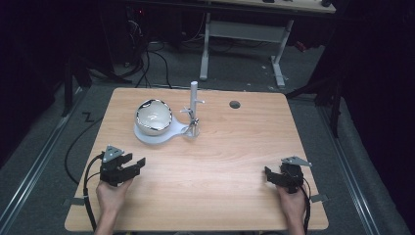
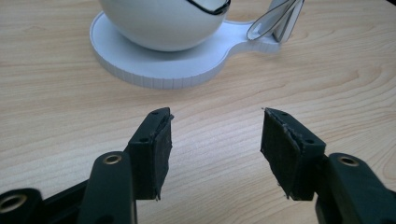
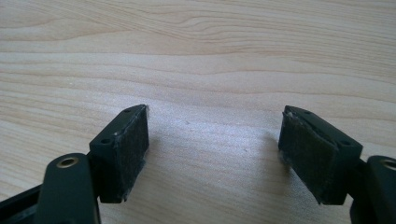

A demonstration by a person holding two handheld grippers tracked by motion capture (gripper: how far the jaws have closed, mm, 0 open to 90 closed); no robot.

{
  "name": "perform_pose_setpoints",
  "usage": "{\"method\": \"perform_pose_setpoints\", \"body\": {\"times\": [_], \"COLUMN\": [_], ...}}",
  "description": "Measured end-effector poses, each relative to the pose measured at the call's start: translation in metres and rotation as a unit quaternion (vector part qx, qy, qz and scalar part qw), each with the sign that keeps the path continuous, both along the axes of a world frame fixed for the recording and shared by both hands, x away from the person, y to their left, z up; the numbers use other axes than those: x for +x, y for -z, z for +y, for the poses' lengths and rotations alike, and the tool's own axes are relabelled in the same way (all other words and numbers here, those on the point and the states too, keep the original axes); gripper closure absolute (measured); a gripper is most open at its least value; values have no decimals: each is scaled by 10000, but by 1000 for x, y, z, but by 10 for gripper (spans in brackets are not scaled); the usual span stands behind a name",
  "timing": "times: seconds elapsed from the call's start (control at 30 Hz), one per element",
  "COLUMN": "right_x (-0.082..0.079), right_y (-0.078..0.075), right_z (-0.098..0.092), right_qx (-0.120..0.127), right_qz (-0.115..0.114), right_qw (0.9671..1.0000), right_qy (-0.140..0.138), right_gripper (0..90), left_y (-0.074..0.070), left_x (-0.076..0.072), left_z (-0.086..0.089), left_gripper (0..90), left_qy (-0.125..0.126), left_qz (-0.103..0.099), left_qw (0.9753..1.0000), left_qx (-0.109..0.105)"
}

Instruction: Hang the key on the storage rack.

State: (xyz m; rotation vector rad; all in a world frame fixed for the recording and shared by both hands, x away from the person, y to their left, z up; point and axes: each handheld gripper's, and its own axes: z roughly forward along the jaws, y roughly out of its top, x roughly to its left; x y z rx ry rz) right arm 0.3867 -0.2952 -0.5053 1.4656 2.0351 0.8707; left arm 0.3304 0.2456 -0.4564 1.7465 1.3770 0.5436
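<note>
Two grippers, both jaws spread and empty, resting low at the near edge of the table.

Left gripper at near left, right gripper at near right, well apart, one hand each. One white bowl with a dark rim sits on one white round base, ahead of the left gripper, not touching. One white upright post beside the bowl; one spoon leans at the base's tab.
</note>
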Motion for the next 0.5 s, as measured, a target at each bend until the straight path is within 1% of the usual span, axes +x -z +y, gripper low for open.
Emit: {"method": "perform_pose_setpoints", "body": {"times": [0.13, 0.23, 0.37, 0.5], "right_x": [0, 0, 0, 0], "right_y": [0, 0, 0, 0], "right_z": [0, 0, 0, 0], "right_qx": [0, 0, -1, 0], "right_qz": [0, 0, 0, 0], "right_qw": [10000, 10000, 10000, 10000], "right_qy": [0, 0, 1, 1], "right_gripper": [245, 245, 245, 245], "left_y": [7, 11, 16, 21], "left_x": [0, 0, 1, 2], "left_z": [-1, -3, -5, -6], "left_gripper": [430, 429, 426, 422], "left_qy": [-61, -79, -108, -132], "left_qz": [39, 61, 81, 109], "left_qw": [10000, 9999, 9997, 9997], "left_qx": [31, 131, 187, 194]}}
